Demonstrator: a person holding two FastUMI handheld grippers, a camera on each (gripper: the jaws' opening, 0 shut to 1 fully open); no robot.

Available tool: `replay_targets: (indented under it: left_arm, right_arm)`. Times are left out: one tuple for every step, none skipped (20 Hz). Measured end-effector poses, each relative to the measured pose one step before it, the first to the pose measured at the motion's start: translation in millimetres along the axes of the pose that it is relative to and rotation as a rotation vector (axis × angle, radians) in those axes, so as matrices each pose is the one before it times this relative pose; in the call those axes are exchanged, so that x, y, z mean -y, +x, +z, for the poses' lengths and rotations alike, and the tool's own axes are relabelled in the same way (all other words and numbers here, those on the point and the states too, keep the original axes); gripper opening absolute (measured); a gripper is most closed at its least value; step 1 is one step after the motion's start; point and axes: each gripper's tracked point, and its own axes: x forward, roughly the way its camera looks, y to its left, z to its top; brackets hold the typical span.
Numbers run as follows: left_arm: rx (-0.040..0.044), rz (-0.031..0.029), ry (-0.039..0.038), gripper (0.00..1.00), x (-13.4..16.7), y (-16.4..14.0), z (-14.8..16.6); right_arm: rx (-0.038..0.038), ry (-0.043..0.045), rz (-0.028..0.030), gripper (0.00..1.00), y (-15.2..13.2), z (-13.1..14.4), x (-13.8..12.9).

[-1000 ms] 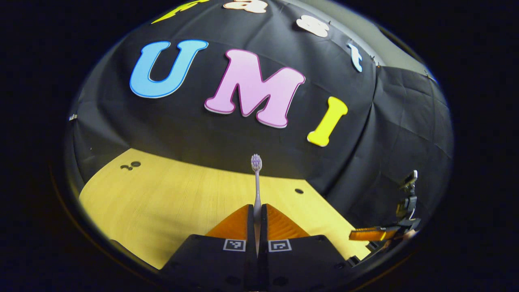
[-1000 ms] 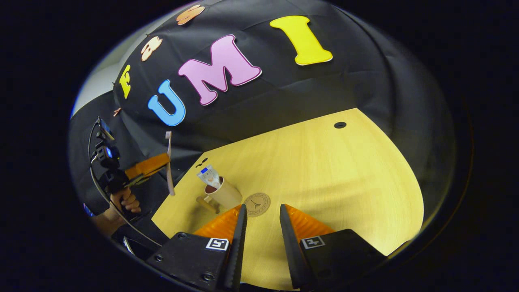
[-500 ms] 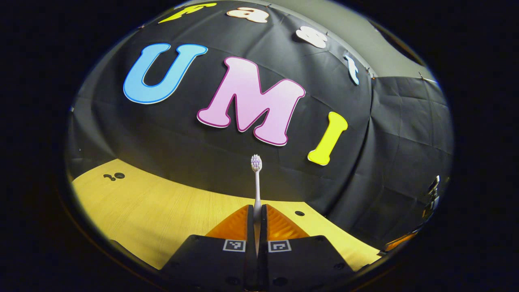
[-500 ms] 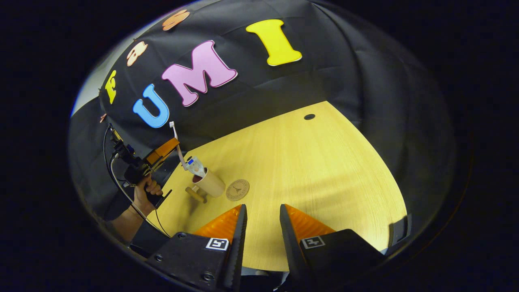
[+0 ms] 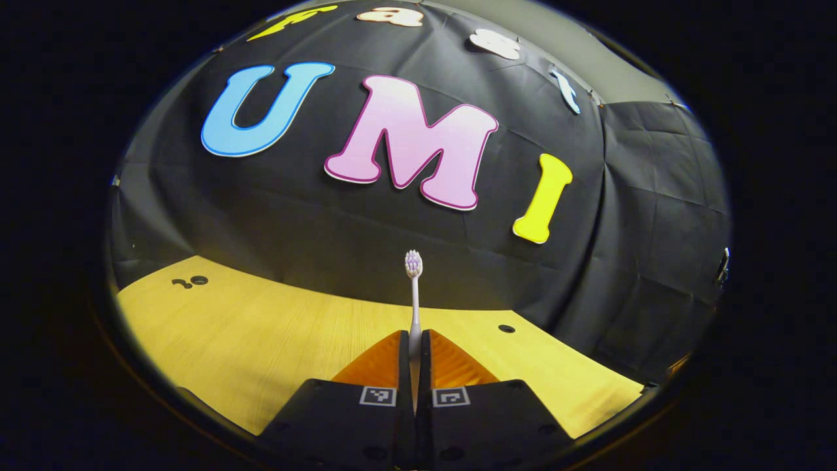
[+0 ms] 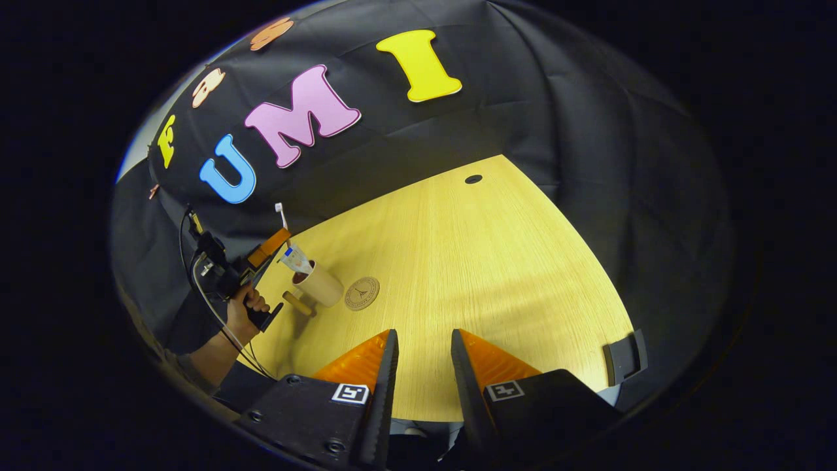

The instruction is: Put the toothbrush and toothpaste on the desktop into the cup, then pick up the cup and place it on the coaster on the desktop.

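In the left gripper view my left gripper [image 5: 414, 341] is shut on a white toothbrush [image 5: 413, 294] that sticks up with its bristled head on top. The right gripper view shows the same toothbrush [image 6: 282, 215] held by the left gripper [image 6: 273, 241] just left of and above a beige cup [image 6: 319, 285]. A toothpaste tube [image 6: 295, 259] stands in the cup. A round brown coaster [image 6: 362, 292] lies right of the cup. My right gripper [image 6: 418, 343] is open, well back from the cup, with nothing between its fingers.
The yellow wooden desktop [image 6: 484, 261] has small round holes [image 6: 473, 178] near its far edge. A short wooden peg-like piece [image 6: 297, 303] lies by the cup. A hand [image 6: 247, 302] and sleeve hold the left gripper at the table's left edge. A dark bracket [image 6: 624, 353] sits at the right edge.
My right gripper has drawn back and away, so cup and coaster look smaller. The left gripper with the toothbrush has come close to the cup's left side and stands more upright.
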Motion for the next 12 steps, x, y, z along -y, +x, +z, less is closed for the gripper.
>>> replay_targets:
  left_arm:
    - [-0.00813, 0.00290, 0.00071, 0.06, -1.45, -0.79, -4.74]
    - [-0.00594, 0.00605, 0.00460, 0.06, -2.18, -2.08, -3.29]
    - [-0.00582, 0.00539, 0.00357, 0.06, -2.64, -0.80, -4.42]
    - [-0.00443, 0.00233, 0.00037, 0.06, -1.29, -0.79, -2.89]
    - [-0.00360, 0.00064, -0.00009, 0.06, -1.69, -0.59, -3.66]
    - [-0.01045, -0.00233, -0.00126, 0.06, -0.89, -0.54, -4.05]
    - [-0.01003, 0.00068, 0.00150, 0.06, -1.58, -0.49, -5.53]
    - [-0.00821, -0.00161, 0.00255, 0.06, -1.04, -1.07, -2.74]
    - [-0.00726, 0.00081, 0.00305, 0.06, -1.34, 0.58, -4.43]
    - [-0.01170, -0.00055, 0.00017, 0.06, -1.44, -0.21, -3.59]
    - [-0.00067, -0.00642, -0.00473, 0.06, 0.63, -0.68, -1.32]
    - [-0.00288, -0.01133, -0.00482, 0.06, 2.08, 0.48, -0.59]
  right_arm:
    - [-0.00233, -0.00324, 0.00393, 0.50, 1.69, -0.05, -1.62]
    - [-0.00150, -0.00213, 0.00372, 0.50, 0.63, 0.30, -1.53]
    - [-0.00133, -0.00194, 0.00358, 0.50, 1.06, -0.12, -1.71]
    - [-0.00311, 0.00007, 0.00340, 0.50, 0.72, -0.13, -1.08]
    - [-0.00206, 0.00003, 0.00324, 0.50, 0.89, -0.46, -1.82]
    - [-0.00322, 0.00100, 0.00753, 0.50, 0.77, -0.19, -2.62]
    - [-0.00266, 0.00113, 0.01157, 0.50, -0.51, -0.91, -3.27]
    - [-0.00142, -0.00421, 0.00909, 0.50, -0.03, -0.34, -3.50]
    - [-0.00276, -0.00680, 0.00237, 0.50, 0.74, -1.66, -1.37]
    - [-0.00309, -0.00384, 0.00159, 0.50, 0.04, -0.50, -1.54]
    - [-0.00114, 0.00076, 0.00318, 0.50, -0.03, 0.44, -1.27]
    - [0.00075, 0.00306, 0.00546, 0.50, 0.40, 0.39, -1.84]
